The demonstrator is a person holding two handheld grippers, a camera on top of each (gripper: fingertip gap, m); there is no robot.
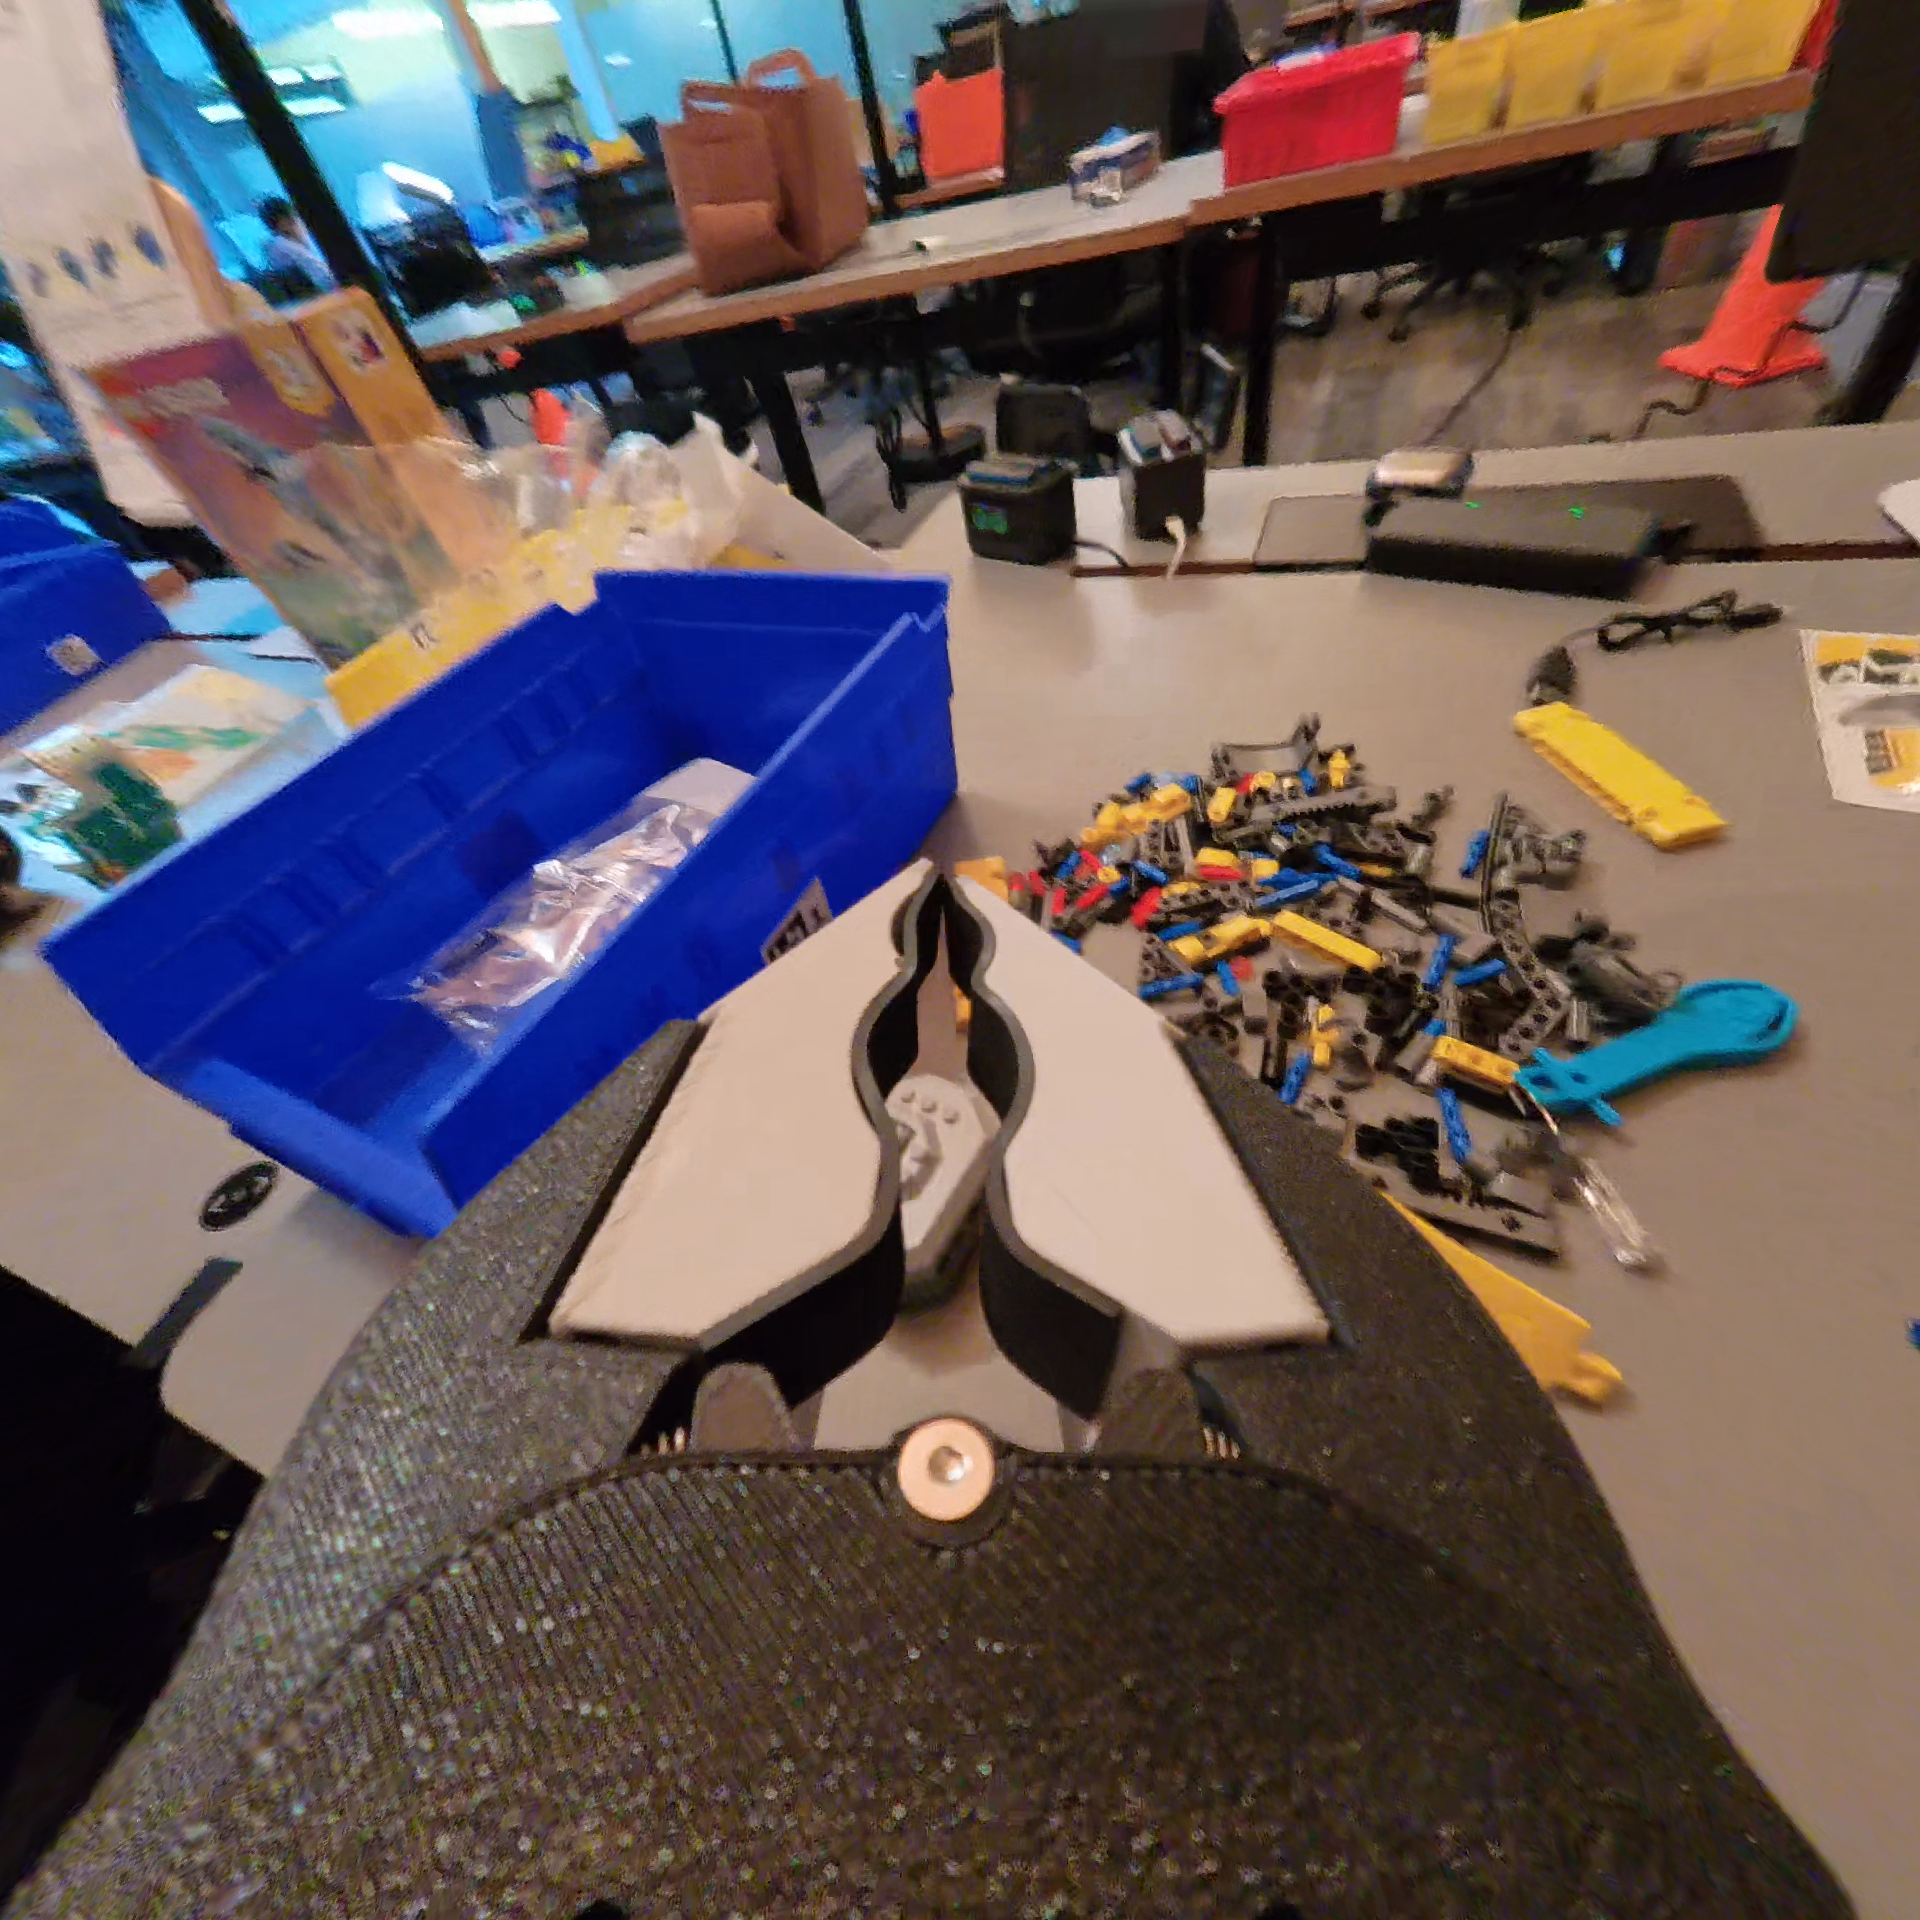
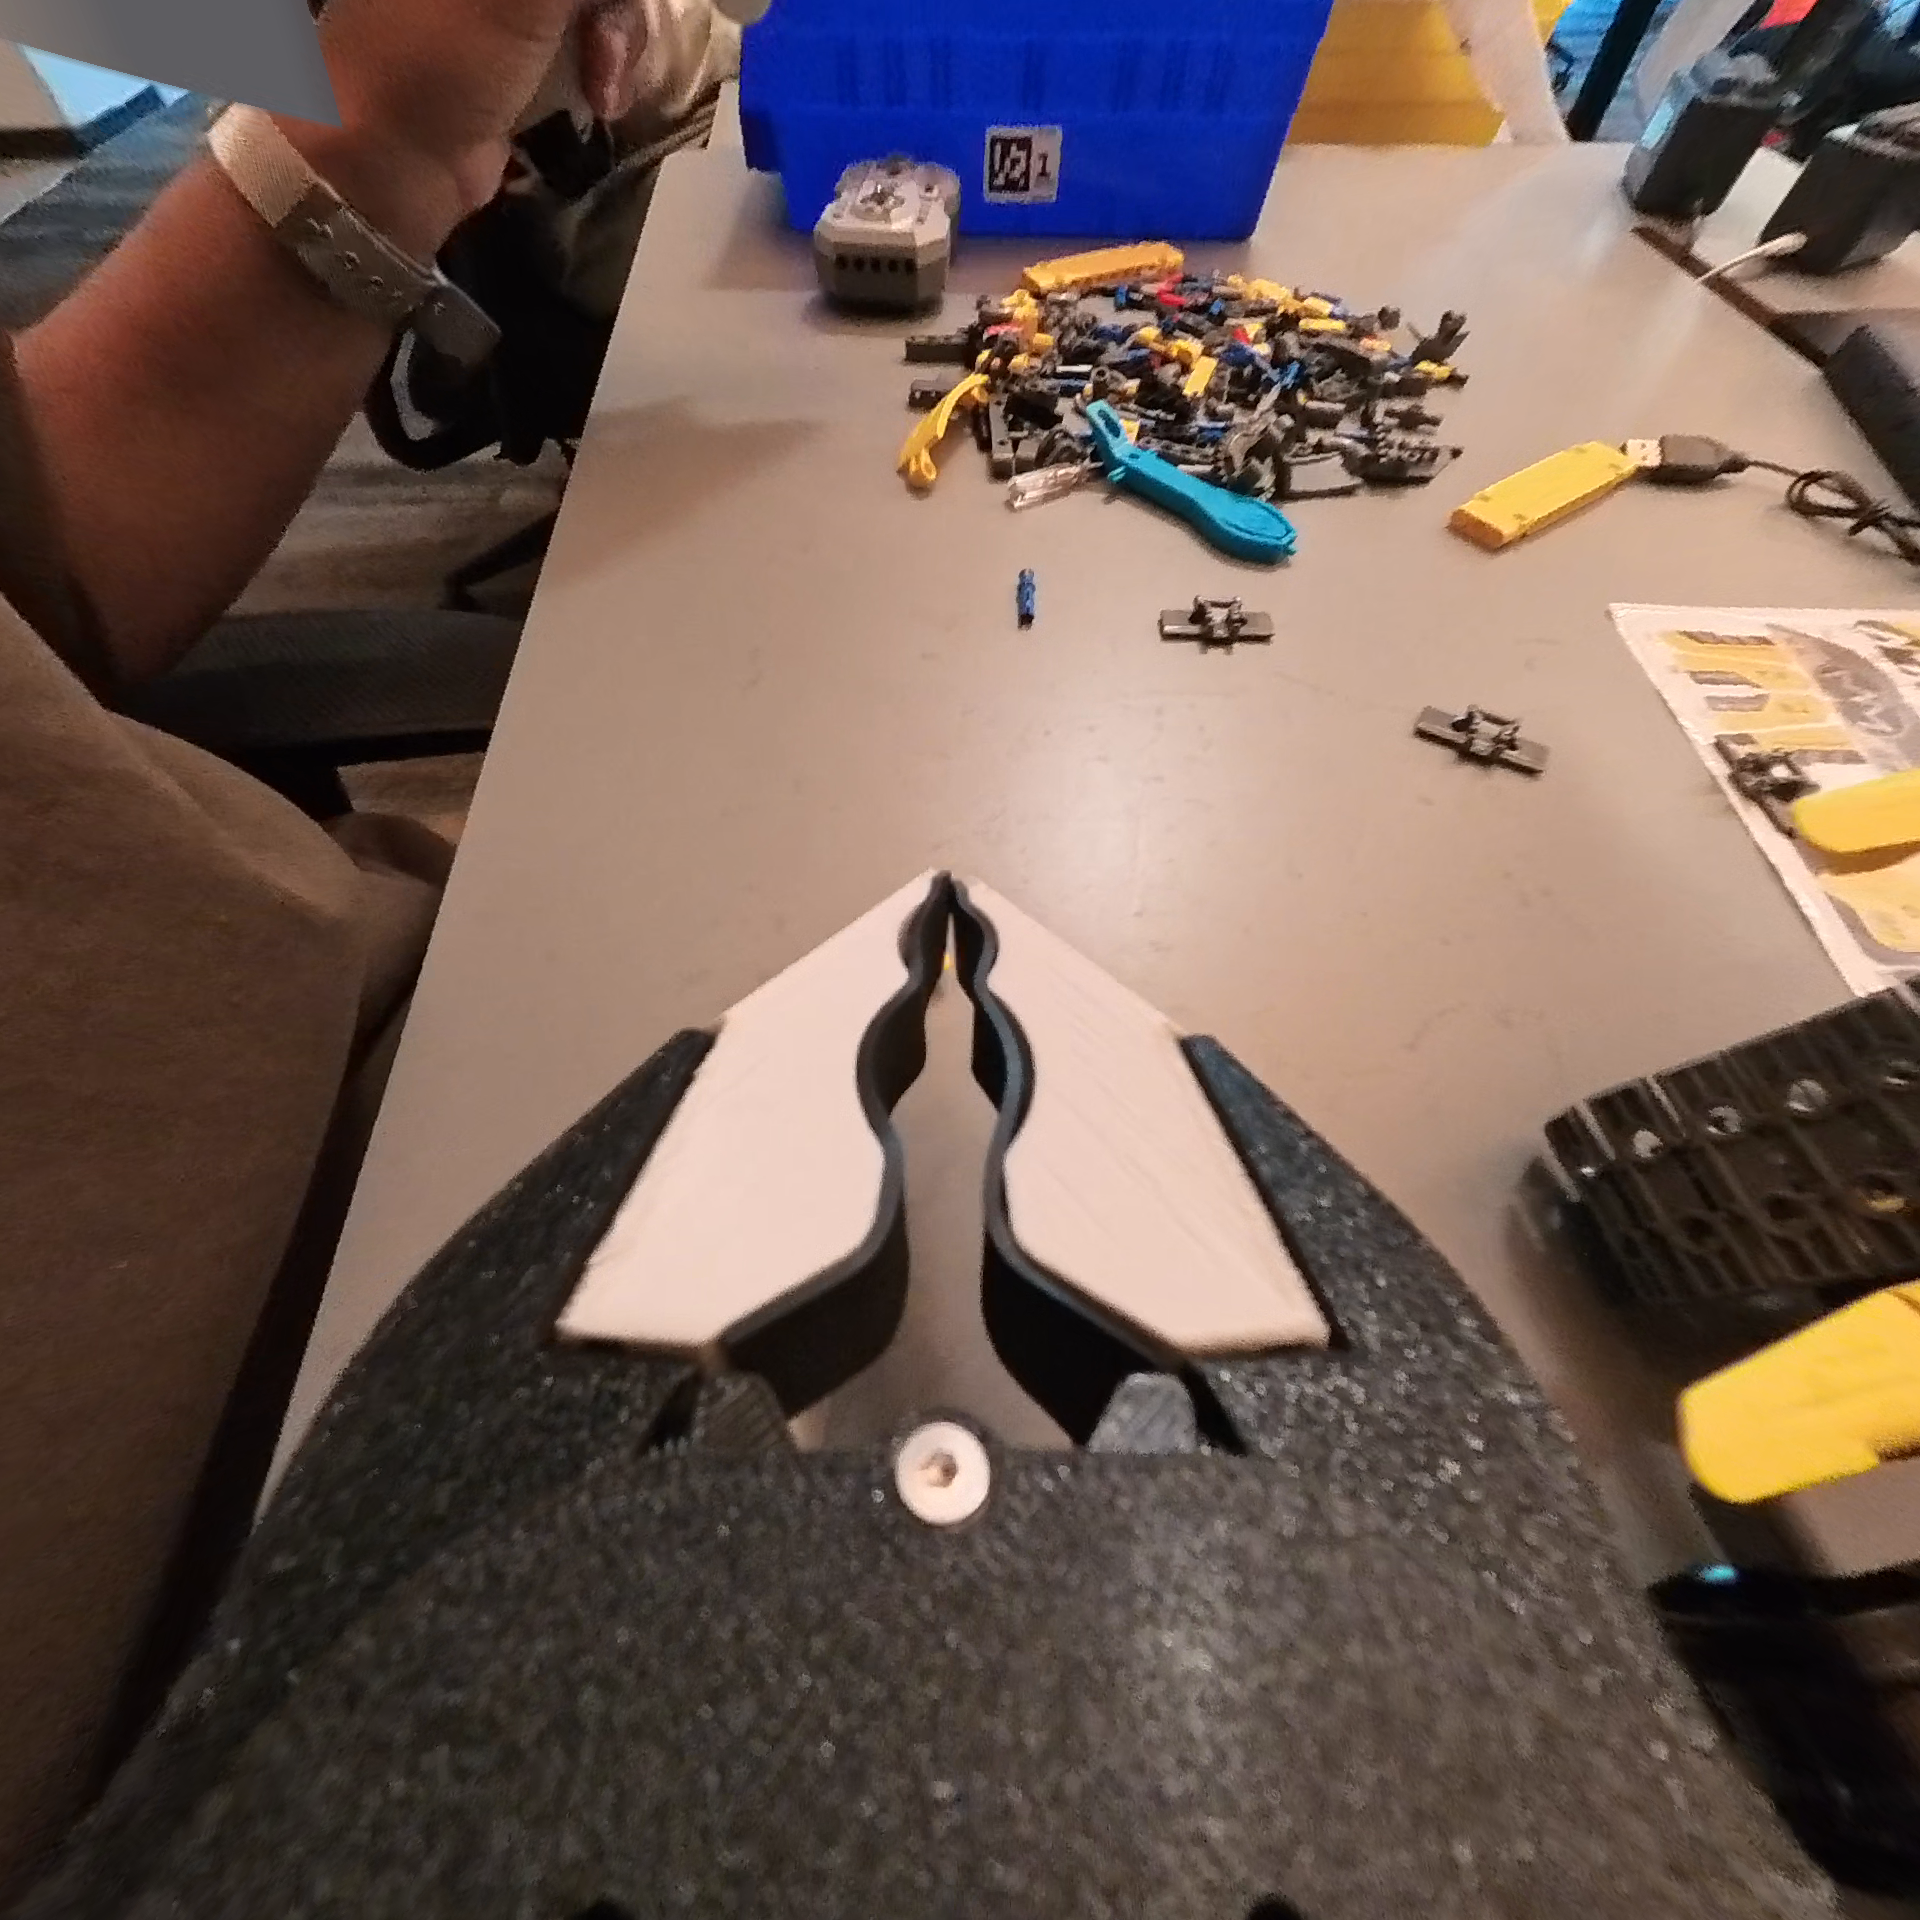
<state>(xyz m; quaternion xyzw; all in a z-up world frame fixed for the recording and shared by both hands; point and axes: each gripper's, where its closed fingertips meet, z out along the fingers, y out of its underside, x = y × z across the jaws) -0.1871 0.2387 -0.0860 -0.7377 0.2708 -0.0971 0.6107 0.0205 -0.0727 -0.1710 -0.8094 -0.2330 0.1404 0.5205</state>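
Left gripper (image 1: 943,896) above grey block (image 1: 932,1143), beside blue bin (image 1: 831,727).

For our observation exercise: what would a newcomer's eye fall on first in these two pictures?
Probably the heap of small building pieces mid-table, a turquoise tool at its near edge. Next, the blue bin beside the heap, a clear bag inside. A grey block sits in front of the bin.

On the surface (image 2: 790,727) a bin (image 2: 1029,104) stands at the far edge, a heap of small building parts (image 2: 1195,384) just before it, a motor block (image 2: 883,244) left of the heap, a printed sheet (image 2: 1787,727) to the right.
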